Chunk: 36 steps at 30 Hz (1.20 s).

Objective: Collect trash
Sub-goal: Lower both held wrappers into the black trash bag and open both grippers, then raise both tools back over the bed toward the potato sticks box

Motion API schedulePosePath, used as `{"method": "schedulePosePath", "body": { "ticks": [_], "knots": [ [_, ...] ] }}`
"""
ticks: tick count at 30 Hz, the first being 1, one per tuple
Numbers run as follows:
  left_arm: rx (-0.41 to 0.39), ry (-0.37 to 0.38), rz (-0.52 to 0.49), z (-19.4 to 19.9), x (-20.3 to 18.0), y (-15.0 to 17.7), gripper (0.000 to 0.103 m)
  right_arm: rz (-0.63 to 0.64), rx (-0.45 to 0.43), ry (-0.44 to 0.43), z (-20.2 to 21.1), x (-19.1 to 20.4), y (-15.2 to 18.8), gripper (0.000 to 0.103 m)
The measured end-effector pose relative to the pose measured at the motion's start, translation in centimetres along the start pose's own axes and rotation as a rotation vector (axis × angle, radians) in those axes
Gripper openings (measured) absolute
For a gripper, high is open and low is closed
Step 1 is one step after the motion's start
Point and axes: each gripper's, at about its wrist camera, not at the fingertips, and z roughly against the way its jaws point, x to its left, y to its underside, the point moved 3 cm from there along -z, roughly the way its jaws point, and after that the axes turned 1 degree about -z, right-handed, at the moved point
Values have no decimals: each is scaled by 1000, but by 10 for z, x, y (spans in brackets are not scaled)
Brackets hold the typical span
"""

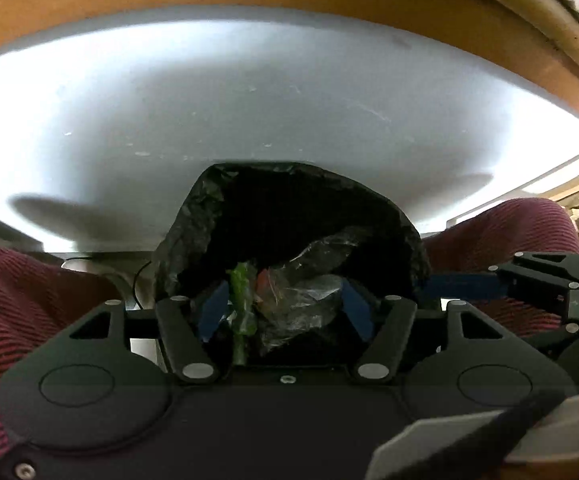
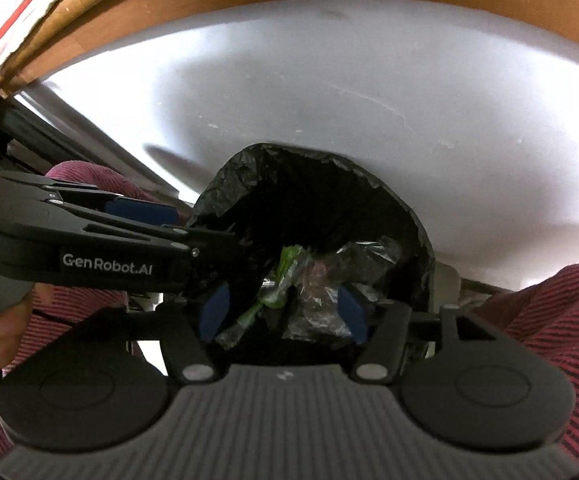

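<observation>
The only words that can be read are "GenRobot.AI", in white letters on the black side of the left gripper [image 2: 245, 248], which reaches in from the left of the right wrist view. Nothing else carries legible writing.

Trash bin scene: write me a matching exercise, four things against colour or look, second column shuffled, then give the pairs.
Things:
1. bin liner
2. long wrapper
3. crumpled plastic
4. table

Looks:
A. white
B. clear
C. black
D. green

Pairs: 1-C, 2-D, 3-B, 4-A
</observation>
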Motion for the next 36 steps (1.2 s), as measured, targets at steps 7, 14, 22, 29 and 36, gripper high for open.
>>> {"method": "schedulePosePath", "body": {
  "ticks": [7, 14, 22, 29, 36],
  "knots": [
    [-21, -6, -5, 9, 0, -2, 66, 12, -22, 9, 6, 0, -1, 76],
    [-52, 1, -3, 25, 1, -3, 66, 73, -71, 15, 24, 5, -5, 81],
    [-152, 16, -43, 79, -4, -9, 68, 201, -176, -2, 76, 20, -17, 89],
    [-284, 35, -139, 140, -10, -18, 80, 310, -297, -27, 125, 34, -34, 98],
    [-405, 72, -134, 185, -5, -41, 82, 341, -418, -59, 163, 36, -54, 101]
  ]
}}
